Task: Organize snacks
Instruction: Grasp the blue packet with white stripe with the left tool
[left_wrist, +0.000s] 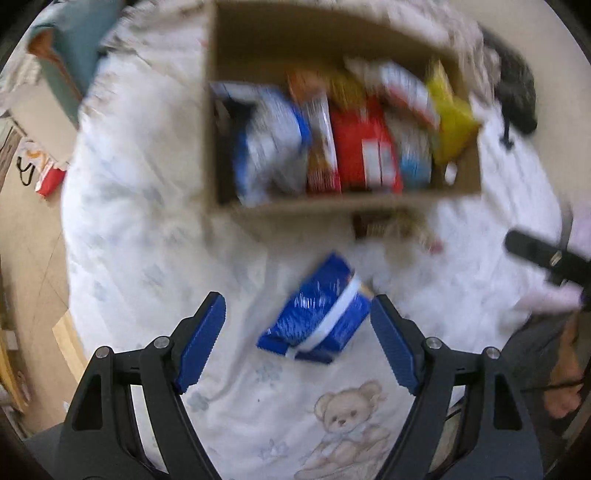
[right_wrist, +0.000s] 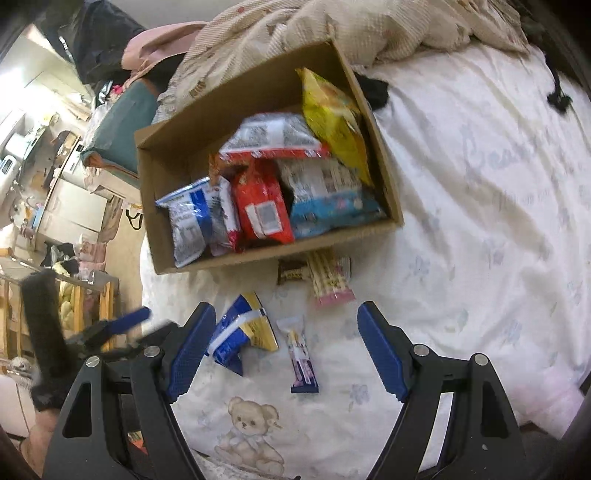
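Observation:
An open cardboard box (left_wrist: 332, 208) (right_wrist: 207, 110) on the bed holds several snack bags standing in a row. In front of it a blue snack packet (left_wrist: 317, 317) (right_wrist: 236, 336) lies on the sheet. My left gripper (left_wrist: 298, 310) hangs open above that packet, which shows between its fingers, nearer the right one, untouched. My right gripper (right_wrist: 288, 314) is open too and holds nothing. A small white-and-purple bar (right_wrist: 301, 354) lies below it, between its fingers. A striped pink-edged packet (right_wrist: 328, 282) and a small dark packet (right_wrist: 291, 271) rest against the box front.
White bed sheet (right_wrist: 480, 221) with a teddy-bear print (left_wrist: 347, 417) spreads to the right. A crumpled beige blanket (right_wrist: 369, 29) lies behind the box. The bed edge and a cluttered floor are at the left. A black item (left_wrist: 517, 96) lies right of the box.

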